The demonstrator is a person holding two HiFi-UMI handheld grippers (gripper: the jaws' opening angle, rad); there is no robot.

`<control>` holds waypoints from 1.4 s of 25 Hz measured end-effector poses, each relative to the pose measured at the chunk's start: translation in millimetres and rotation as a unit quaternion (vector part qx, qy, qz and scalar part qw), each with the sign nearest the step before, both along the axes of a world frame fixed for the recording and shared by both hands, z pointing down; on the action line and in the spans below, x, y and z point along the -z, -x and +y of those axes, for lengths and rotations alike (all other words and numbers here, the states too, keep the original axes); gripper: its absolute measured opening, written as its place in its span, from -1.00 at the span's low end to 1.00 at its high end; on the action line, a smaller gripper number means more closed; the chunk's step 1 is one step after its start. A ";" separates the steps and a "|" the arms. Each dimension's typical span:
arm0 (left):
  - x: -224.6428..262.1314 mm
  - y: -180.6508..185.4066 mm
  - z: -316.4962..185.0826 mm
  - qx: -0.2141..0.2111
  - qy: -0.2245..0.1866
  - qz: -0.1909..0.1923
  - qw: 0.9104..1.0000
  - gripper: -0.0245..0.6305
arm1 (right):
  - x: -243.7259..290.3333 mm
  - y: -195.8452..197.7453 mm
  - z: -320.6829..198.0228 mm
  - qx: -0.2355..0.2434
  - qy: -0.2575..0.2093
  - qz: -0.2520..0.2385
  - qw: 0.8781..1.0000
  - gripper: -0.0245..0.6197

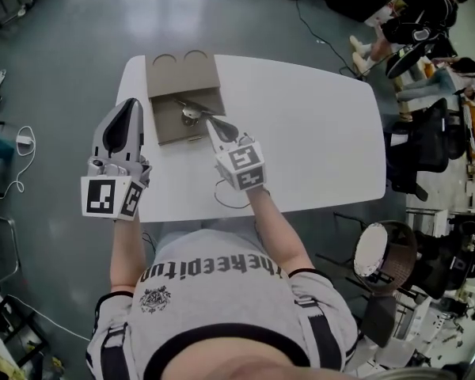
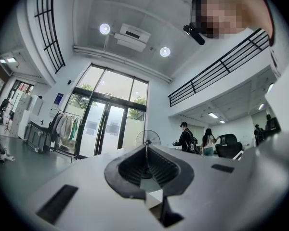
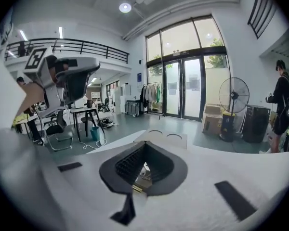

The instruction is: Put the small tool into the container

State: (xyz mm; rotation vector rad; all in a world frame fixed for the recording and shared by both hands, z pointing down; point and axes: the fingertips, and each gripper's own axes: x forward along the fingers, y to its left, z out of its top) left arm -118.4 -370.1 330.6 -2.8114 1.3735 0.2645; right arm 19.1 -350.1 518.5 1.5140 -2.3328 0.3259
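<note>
- Right tool (image 1: 210, 122): jaws pressed together, apparently pinching the small metal implement (image 1: 192, 114), which sits inside the open cardboard container (image 1: 168, 129) on the bench (image 1: 317, 133).
- Left tool (image 1: 131, 103): jaws together, empty, raised beside the container.
- Risk: withdrawing before a clean release could drag the implement out or shift the container, which nothing steadies.

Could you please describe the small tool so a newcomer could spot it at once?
On the white table, look to the far left corner for the brown cardboard container with two rounded cut-outs in its flap. The small tool is inside it, right at the tips of the right gripper; it is the only shiny metal piece against the dull cardboard.
</note>
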 end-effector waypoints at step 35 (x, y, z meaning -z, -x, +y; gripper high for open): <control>40.8 -79.1 147.2 0.014 -0.038 0.020 0.999 -0.88 | 170.6 -138.7 167.3 -0.083 -0.208 -0.050 0.973 -0.94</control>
